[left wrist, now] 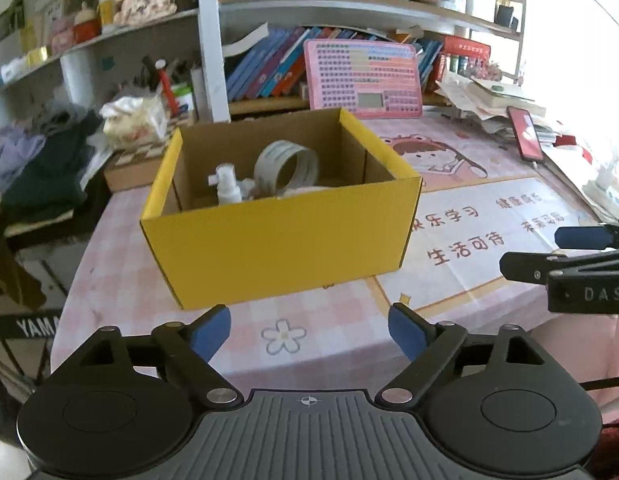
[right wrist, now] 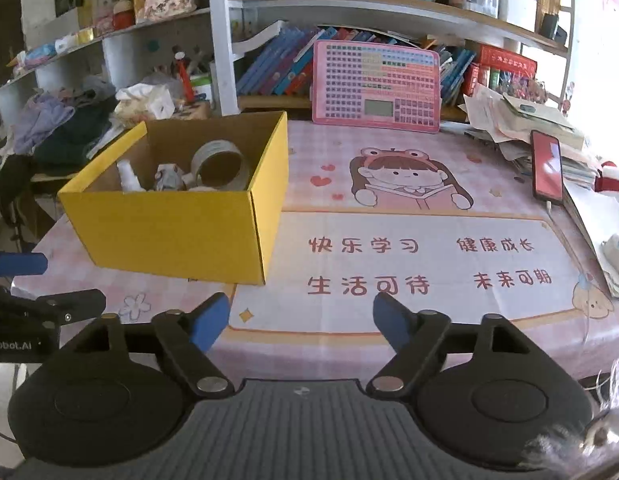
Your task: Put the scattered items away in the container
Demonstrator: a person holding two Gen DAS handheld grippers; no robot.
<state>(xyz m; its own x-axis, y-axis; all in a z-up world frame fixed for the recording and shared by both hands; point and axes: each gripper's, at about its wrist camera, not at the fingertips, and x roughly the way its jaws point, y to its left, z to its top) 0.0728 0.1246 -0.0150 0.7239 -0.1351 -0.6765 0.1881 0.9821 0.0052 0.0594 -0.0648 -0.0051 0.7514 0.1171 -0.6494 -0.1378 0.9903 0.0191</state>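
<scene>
A yellow cardboard box [left wrist: 277, 240] stands open on the pink desk mat; it also shows in the right wrist view [right wrist: 173, 236]. Inside lie a grey tape roll [left wrist: 287, 168], a white spray bottle [left wrist: 227, 186] and a small pale item; the tape roll [right wrist: 219, 166] and bottle [right wrist: 129, 178] show in the right wrist view too. My left gripper [left wrist: 309, 330] is open and empty, just in front of the box. My right gripper [right wrist: 301, 326] is open and empty, to the right of the box above the mat's front edge. Each gripper shows at the other view's edge.
A pink keyboard toy [right wrist: 377, 86] leans against the bookshelf behind the mat. A red phone [right wrist: 546, 168] lies on a pile of papers [right wrist: 509, 120] at the right. Clothes [left wrist: 41, 168] and tissues [left wrist: 135, 120] are heaped at the left. The desk's front edge is near.
</scene>
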